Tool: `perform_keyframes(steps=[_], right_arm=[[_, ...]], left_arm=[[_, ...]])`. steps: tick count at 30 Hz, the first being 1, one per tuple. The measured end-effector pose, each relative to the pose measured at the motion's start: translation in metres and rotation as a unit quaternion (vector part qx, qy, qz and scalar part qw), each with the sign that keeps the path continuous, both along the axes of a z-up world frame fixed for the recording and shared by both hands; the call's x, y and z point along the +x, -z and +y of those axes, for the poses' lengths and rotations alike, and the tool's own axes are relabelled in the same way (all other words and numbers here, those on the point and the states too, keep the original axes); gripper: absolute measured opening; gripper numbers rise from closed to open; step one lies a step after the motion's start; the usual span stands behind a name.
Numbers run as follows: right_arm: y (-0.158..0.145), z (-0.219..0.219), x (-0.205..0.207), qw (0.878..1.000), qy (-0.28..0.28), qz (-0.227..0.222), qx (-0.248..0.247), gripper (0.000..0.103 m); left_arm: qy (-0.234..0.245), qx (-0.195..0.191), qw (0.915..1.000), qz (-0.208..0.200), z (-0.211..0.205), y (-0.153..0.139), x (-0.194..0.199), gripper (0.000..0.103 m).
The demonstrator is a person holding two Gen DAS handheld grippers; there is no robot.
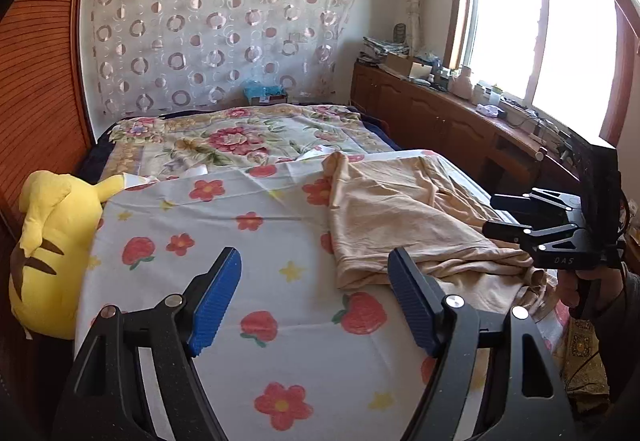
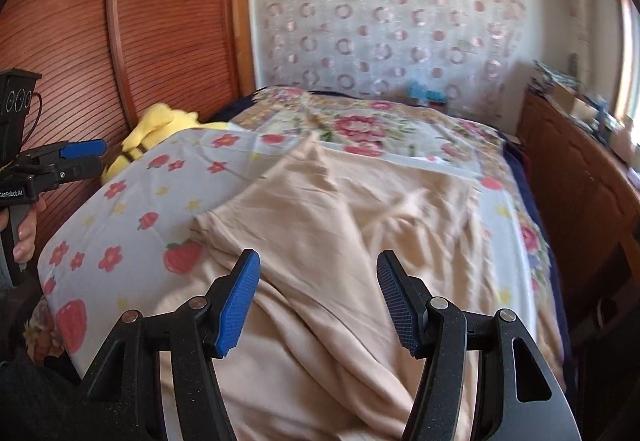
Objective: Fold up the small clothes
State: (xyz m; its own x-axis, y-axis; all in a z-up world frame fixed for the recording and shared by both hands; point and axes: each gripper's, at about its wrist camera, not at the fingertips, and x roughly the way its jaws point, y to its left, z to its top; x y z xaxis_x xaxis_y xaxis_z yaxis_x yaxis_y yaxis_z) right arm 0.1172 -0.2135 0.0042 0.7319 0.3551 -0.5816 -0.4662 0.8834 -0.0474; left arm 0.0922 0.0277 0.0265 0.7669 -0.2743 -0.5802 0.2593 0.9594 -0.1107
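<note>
A beige garment (image 1: pixel 400 209) lies crumpled on the right half of the bed, over a white sheet (image 1: pixel 240 209) printed with strawberries and flowers. My left gripper (image 1: pixel 314 255) hovers open above the sheet, just left of the garment's near corner, with nothing between its blue pads. My right gripper (image 2: pixel 317 256) hangs open over the garment (image 2: pixel 320 209), holding nothing. In the left wrist view the right gripper (image 1: pixel 490 215) is at the right edge, over the garment's far side, with a hand on its grip. The left gripper (image 2: pixel 101 155) shows at the left of the right wrist view.
A yellow plush toy (image 1: pixel 52 241) leans at the bed's left side against a slatted wooden panel (image 1: pixel 40 101). A floral blanket (image 1: pixel 240 137) covers the far end of the bed. A wooden cabinet (image 1: pixel 440 113) loaded with clutter runs along the right, under a bright window (image 1: pixel 540 21).
</note>
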Motion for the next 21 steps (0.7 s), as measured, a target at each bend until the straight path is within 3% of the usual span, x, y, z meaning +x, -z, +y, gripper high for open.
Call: perform_keyframes(steps=[12,18,19,20,21], right_arm=[[0.049,0.133,0.083,0.984,-0.127,0.100,-0.079,0.063],[0.068,0.157,0.102,0.976,-0.130,0.110,-0.137,0.062],[0.069,0.157,0.105,0.976,-0.130,0.109,-0.137,0.054],[0.070,0.158,0.106,0.976,-0.130,0.104,-0.139,0.026],[0.070,0.157,0.109,0.976,-0.130,0.102,-0.141,0.009]], left_arm=[[-0.026,-0.008,0.9996,0.005,0.029,0.016,-0.011,0.077],[-0.026,-0.017,0.9995,0.012,0.033,0.025,-0.014,0.077],[-0.025,-0.018,0.9995,0.013,0.032,0.026,-0.014,0.077],[-0.023,-0.018,0.9995,0.014,0.032,0.027,-0.015,0.077],[-0.022,-0.018,0.9995,0.015,0.030,0.028,-0.015,0.077]])
